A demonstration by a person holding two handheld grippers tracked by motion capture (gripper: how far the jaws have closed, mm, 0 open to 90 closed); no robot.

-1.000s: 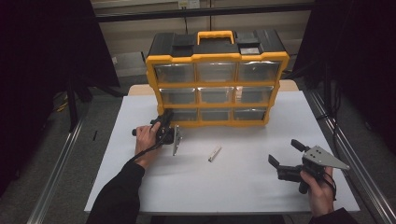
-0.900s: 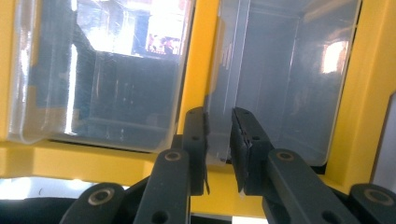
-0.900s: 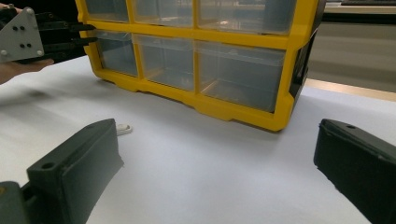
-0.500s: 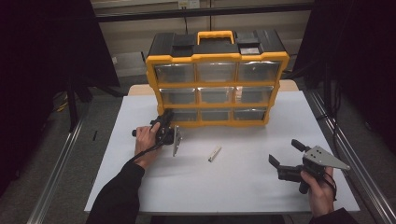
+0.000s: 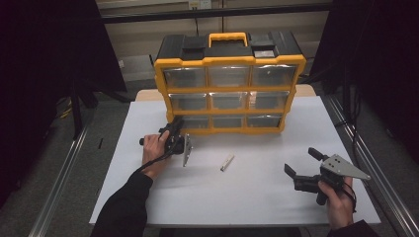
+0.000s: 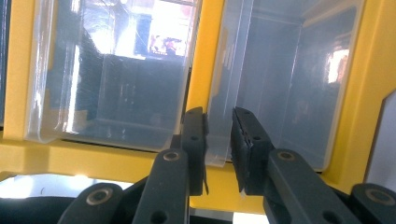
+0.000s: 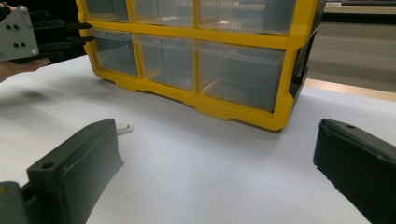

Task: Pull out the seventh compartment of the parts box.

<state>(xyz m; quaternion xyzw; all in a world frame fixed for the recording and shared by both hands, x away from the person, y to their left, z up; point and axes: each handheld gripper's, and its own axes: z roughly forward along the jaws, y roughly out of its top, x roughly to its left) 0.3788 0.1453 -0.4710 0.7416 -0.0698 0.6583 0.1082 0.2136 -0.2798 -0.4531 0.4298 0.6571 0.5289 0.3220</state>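
The left gripper (image 5: pixel 174 138) is held at the bottom-left drawer (image 5: pixel 190 121) of the yellow organizer (image 5: pixel 230 89), which stands upright at the far side of the white tabletop (image 5: pixel 247 192). In the left gripper view the two jaws stand close together, one on each side of the clear plastic lip (image 6: pixel 218 154) at the drawer's edge. The lip runs between the pads; whether both pads press on it cannot be told, because a narrow gap shows beside the right-hand pad. The camera has turned with the hand, so the organizer's frame runs at an angle, and reflections on the clear drawer fronts obscure what lies inside.

The right gripper (image 5: pixel 302 170) is held low over the near right part of the tabletop, well apart from the organizer. Its jaws are spread wide with nothing between them; in the right gripper view both jaws are cut off by the lower edge.

A small pale stick-shaped item (image 5: pixel 227 162) lies on the tabletop between the two grippers; its type cannot be made out. The organizer's rear is hidden.
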